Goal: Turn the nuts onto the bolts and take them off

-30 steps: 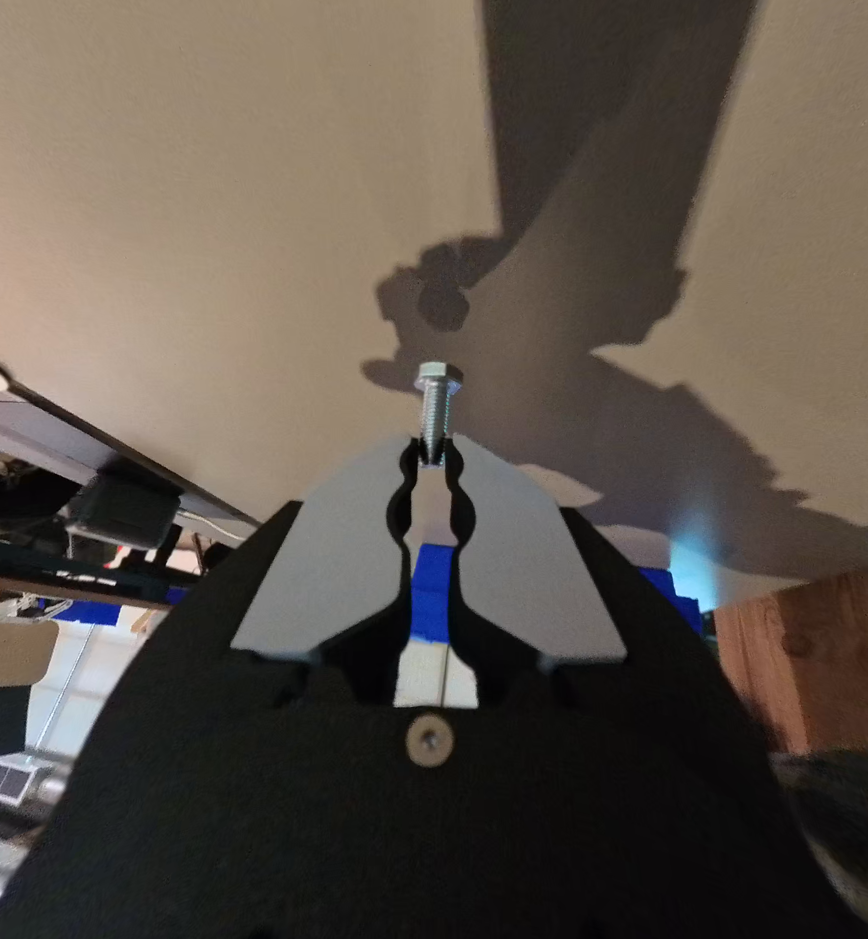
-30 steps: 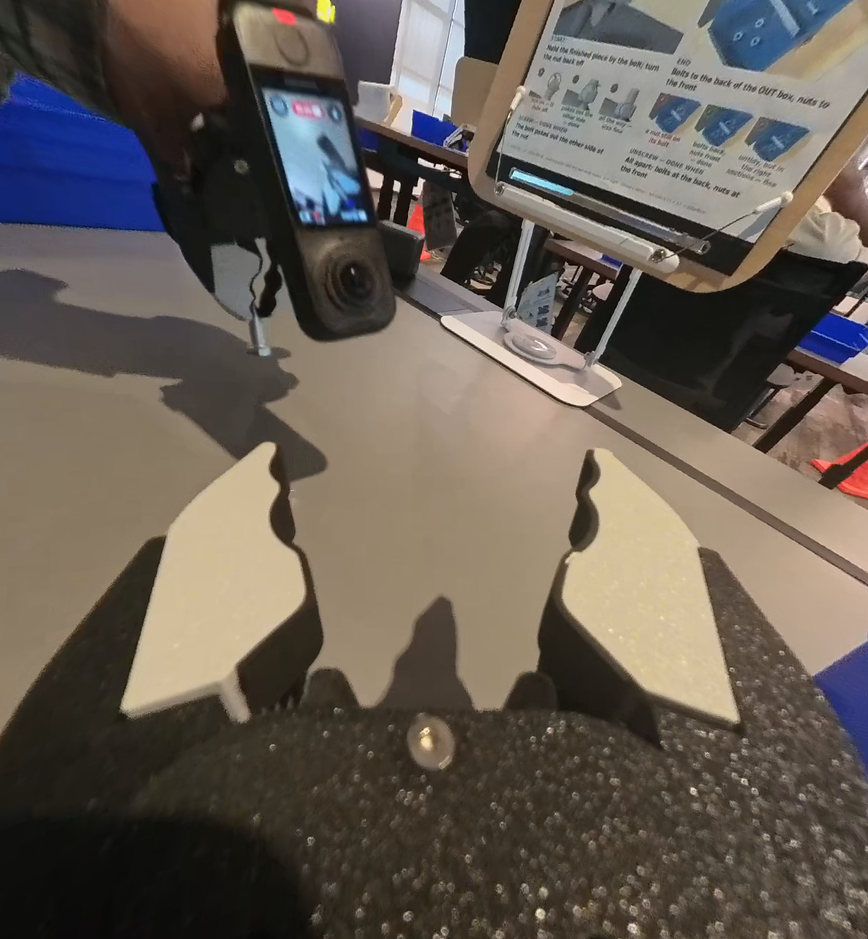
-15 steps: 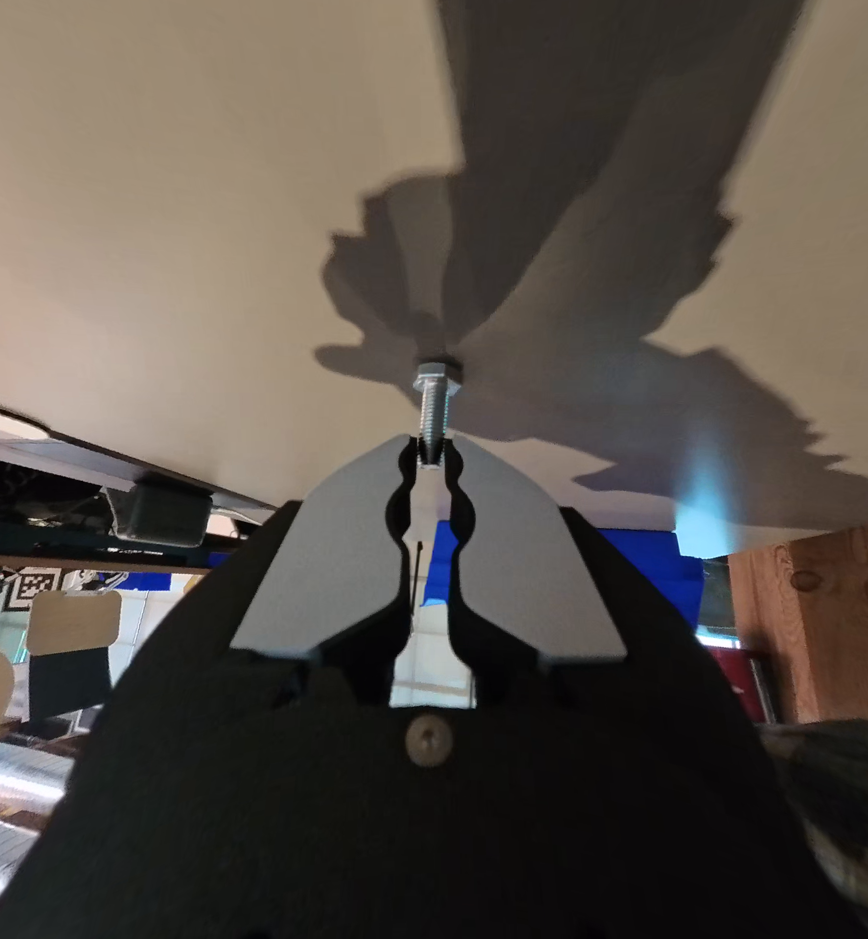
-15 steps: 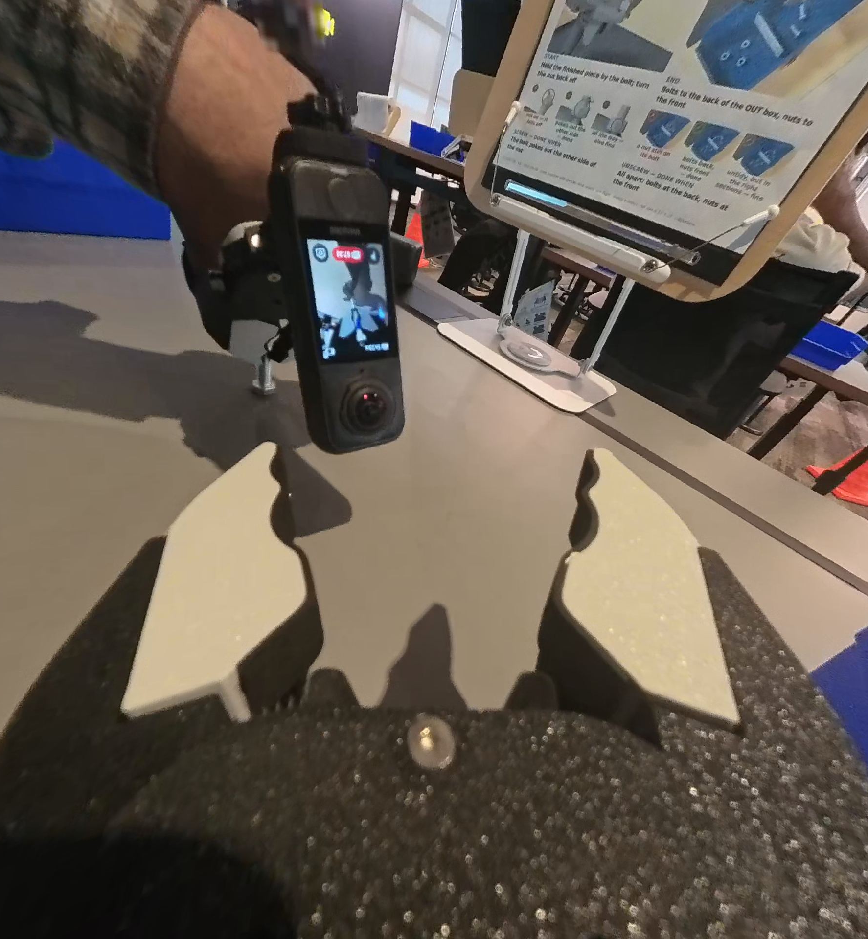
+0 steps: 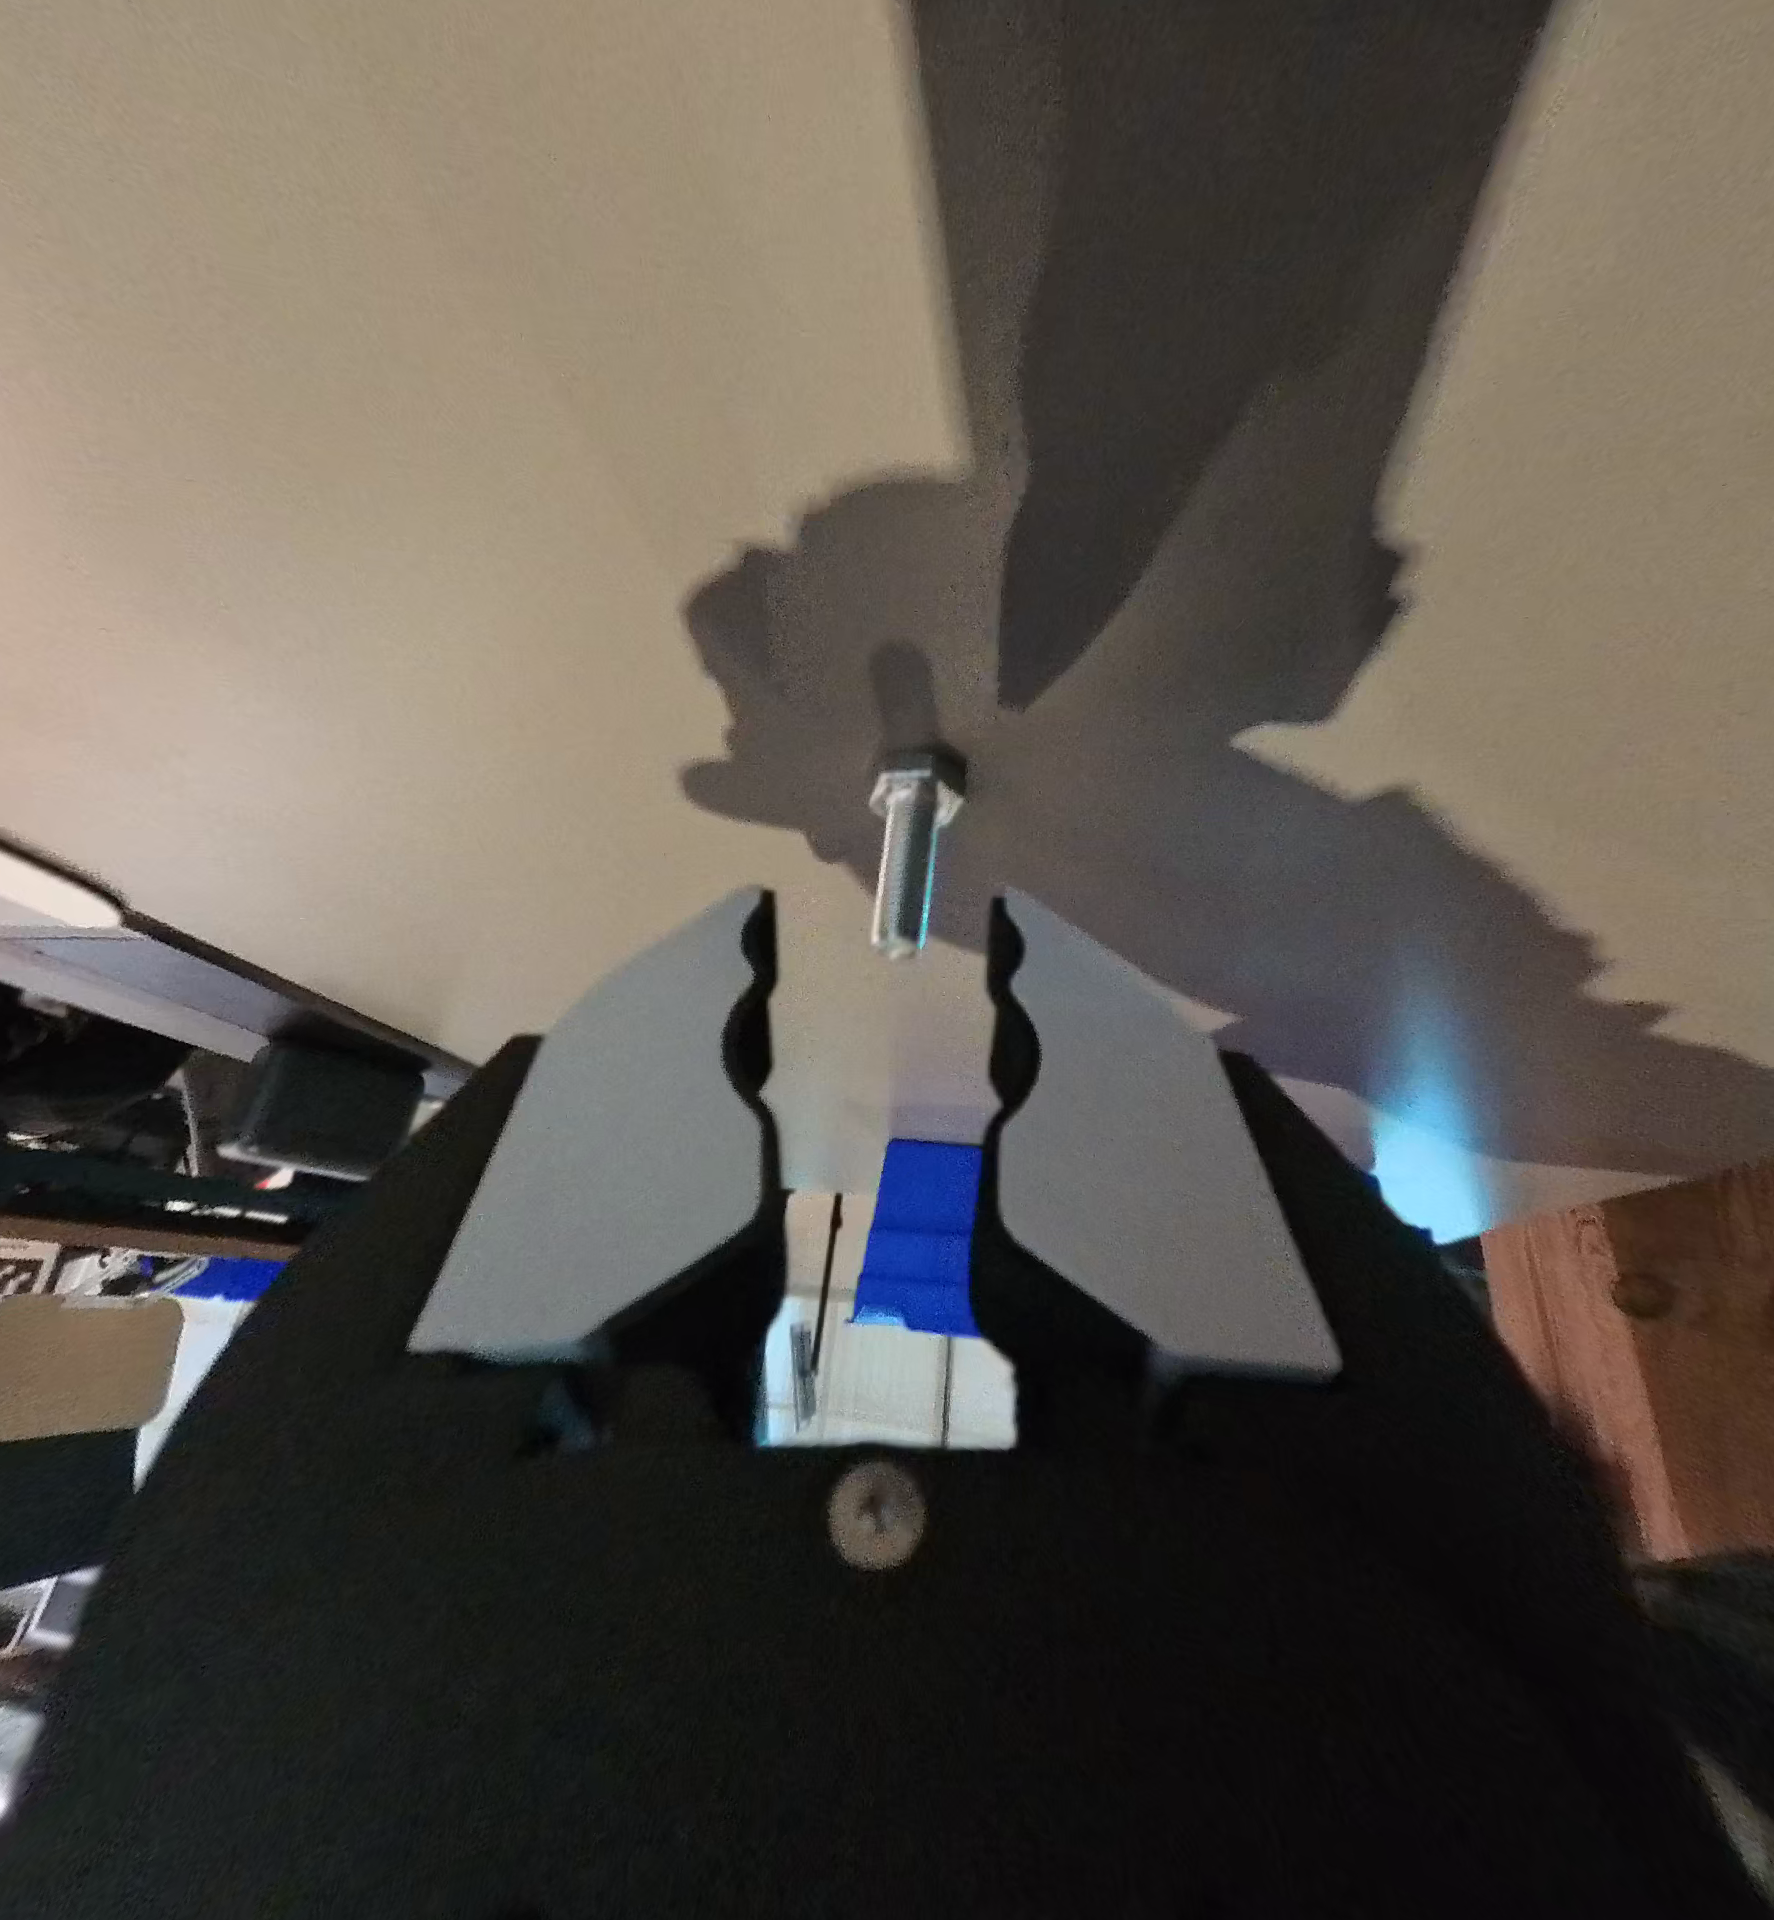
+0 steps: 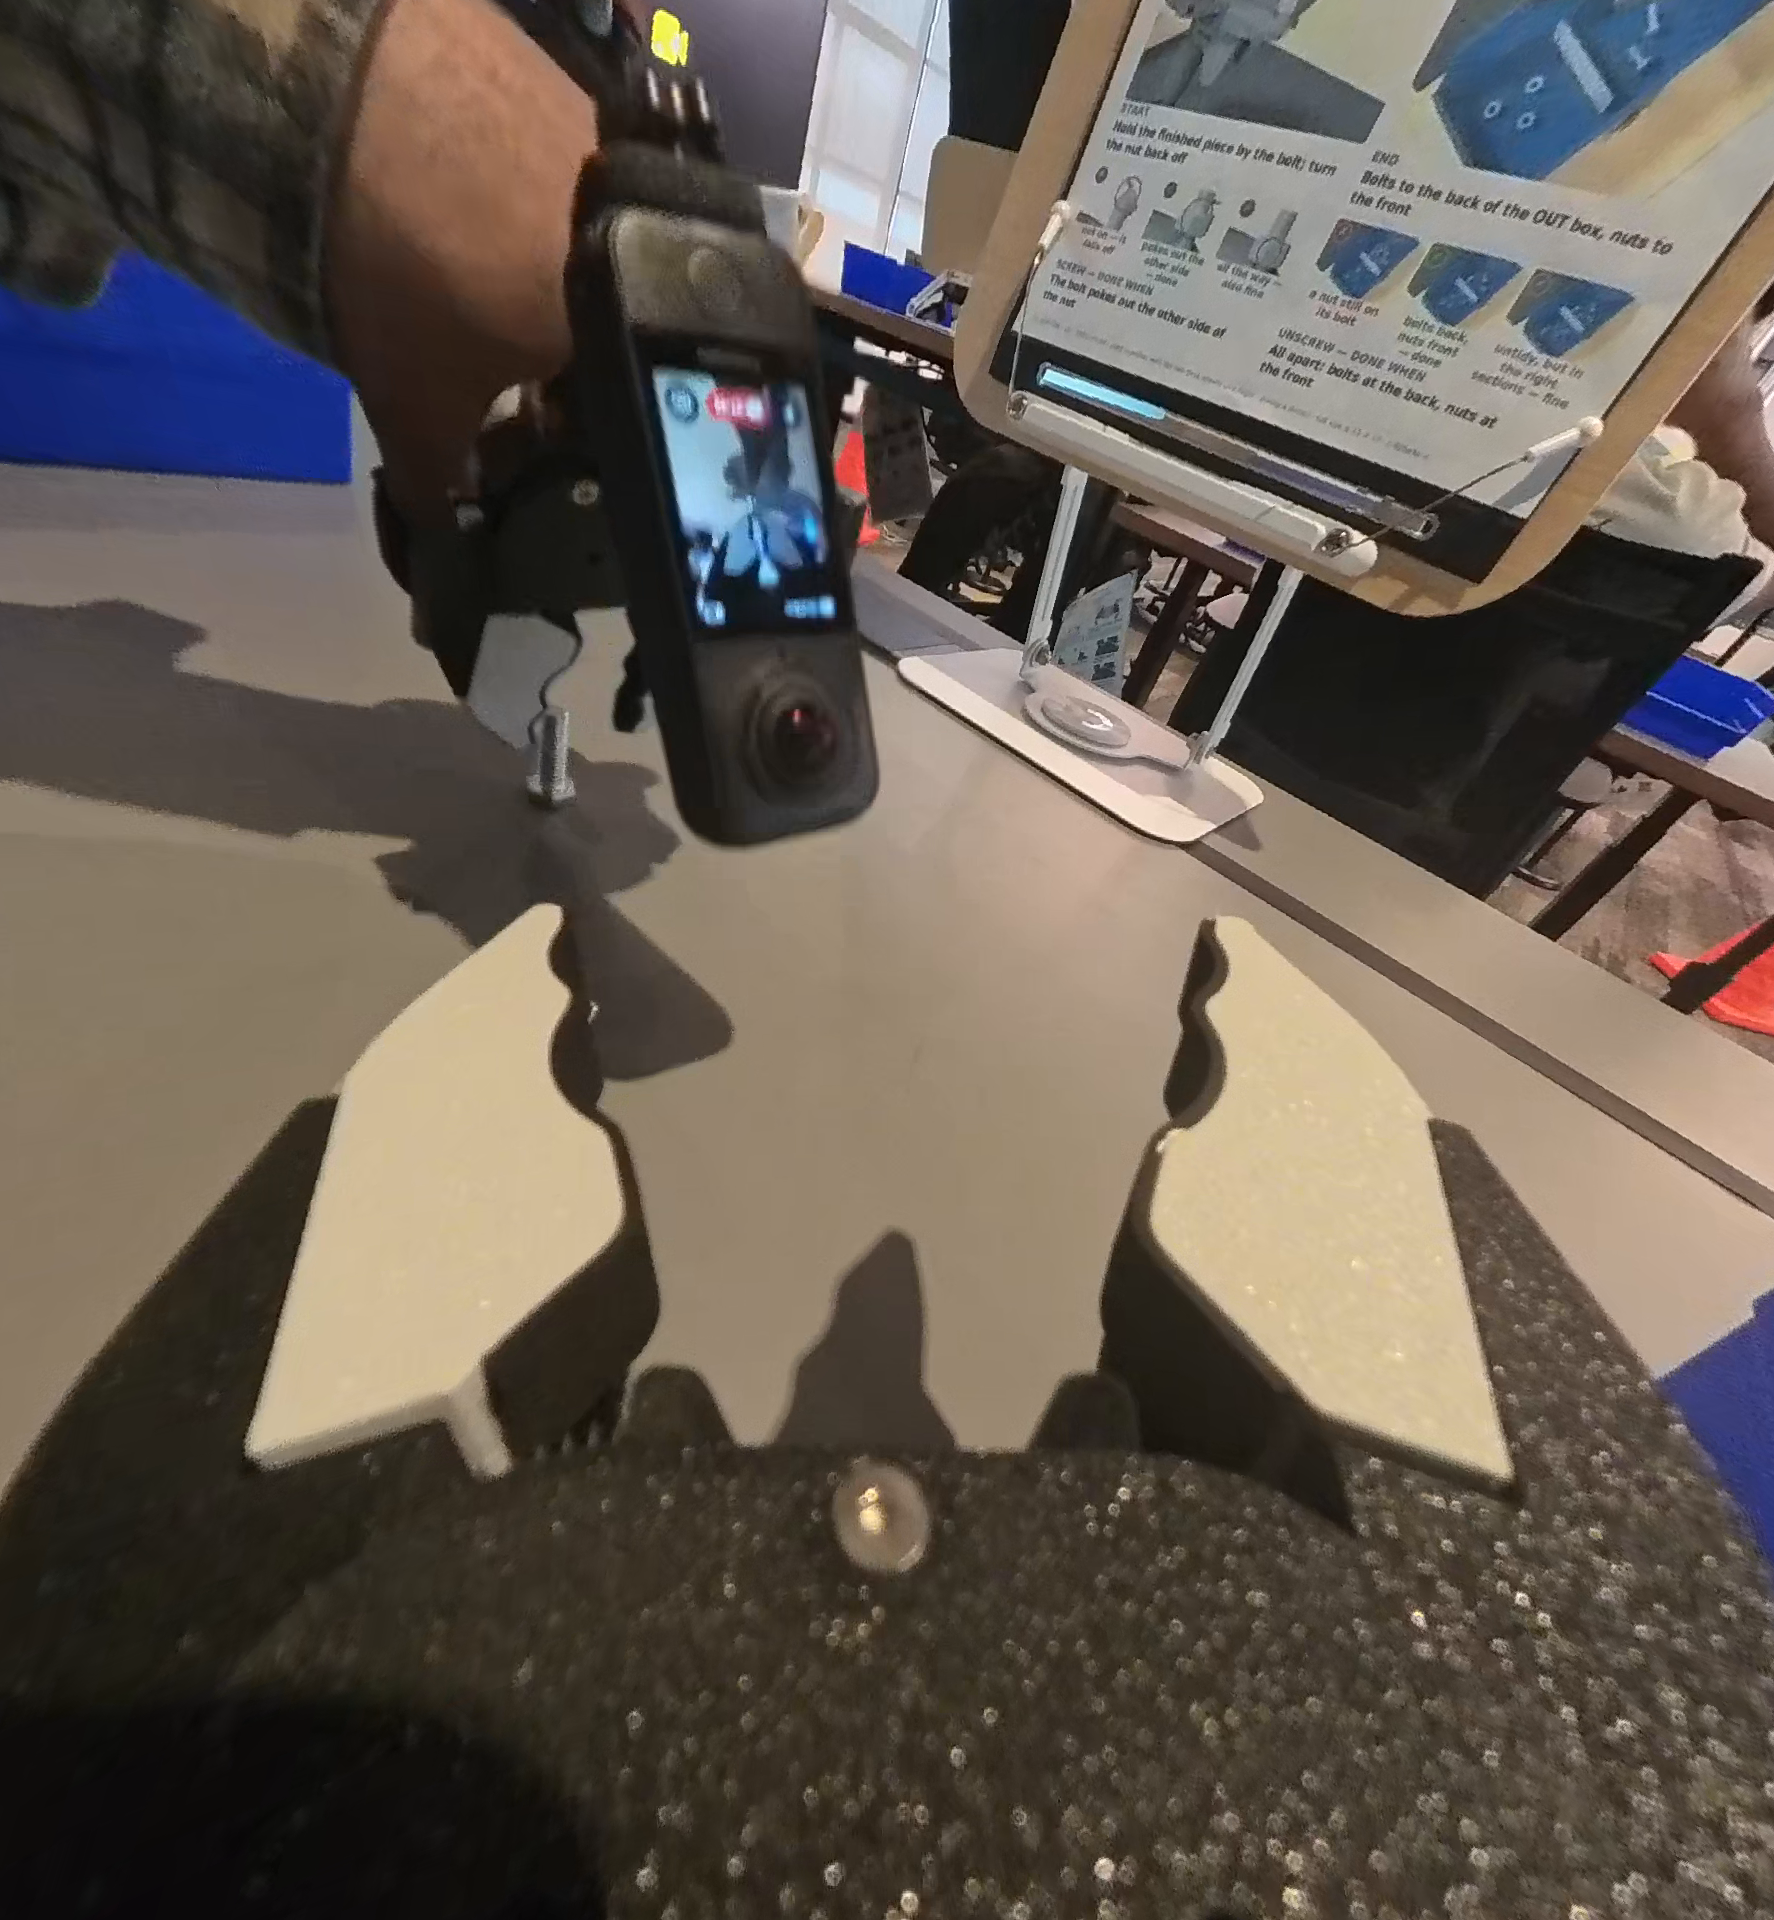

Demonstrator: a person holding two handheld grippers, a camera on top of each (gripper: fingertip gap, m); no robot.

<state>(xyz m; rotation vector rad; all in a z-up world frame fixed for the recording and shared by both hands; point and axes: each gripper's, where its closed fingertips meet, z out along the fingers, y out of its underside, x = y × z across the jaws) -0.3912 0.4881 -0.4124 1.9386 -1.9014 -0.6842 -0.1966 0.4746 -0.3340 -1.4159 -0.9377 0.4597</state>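
The counter (image 6: 966, 1039) is a plain grey, matte slab, with a thin dark seam running along its far right side. A silver bolt (image 6: 548, 756) stands on it head down, threaded shank pointing up, in the middle of a patch of hard shadows cast across the surface. In the left wrist view the same bolt (image 5: 906, 862) shows upright on its hex head. Farther back, near the seam, a flat white base plate (image 6: 1091, 748) of a stand lies on the counter, well apart from the bolt. At the near right corner something blue (image 6: 1766, 1455) sits at the counter's edge; what it is I cannot tell.
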